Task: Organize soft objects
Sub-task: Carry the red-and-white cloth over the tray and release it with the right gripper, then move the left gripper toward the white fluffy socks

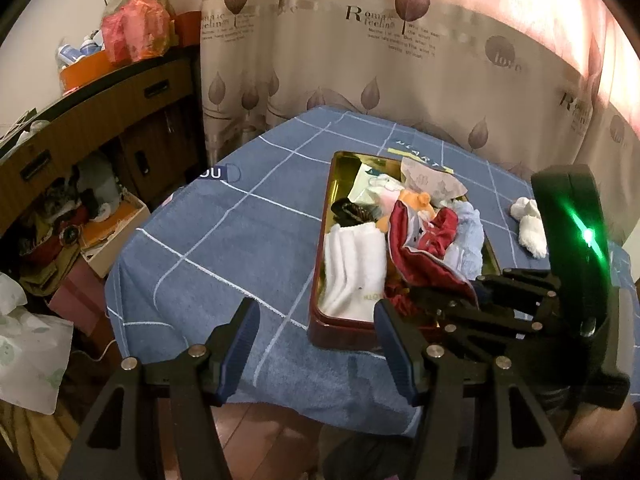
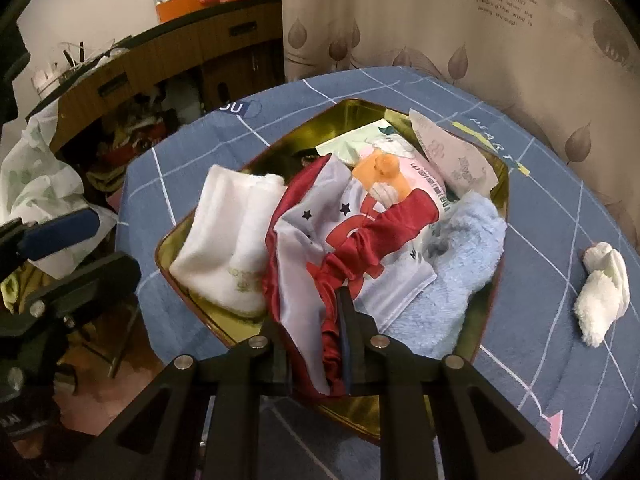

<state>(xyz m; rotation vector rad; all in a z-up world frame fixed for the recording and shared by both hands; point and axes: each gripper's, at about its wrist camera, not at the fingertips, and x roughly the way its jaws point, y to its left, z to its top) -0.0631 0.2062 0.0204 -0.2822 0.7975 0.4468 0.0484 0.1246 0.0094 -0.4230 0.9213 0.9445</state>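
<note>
right wrist view: the right gripper (image 2: 338, 344) is clamped on the crumpled red and grey star-printed satin cloth (image 2: 320, 232), which trails toward 12 o'clock over the gold-lined tin tray (image 2: 192, 280).

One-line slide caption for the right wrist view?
Right tool shut on red and white garment over gold tin; white sock outside.
</note>
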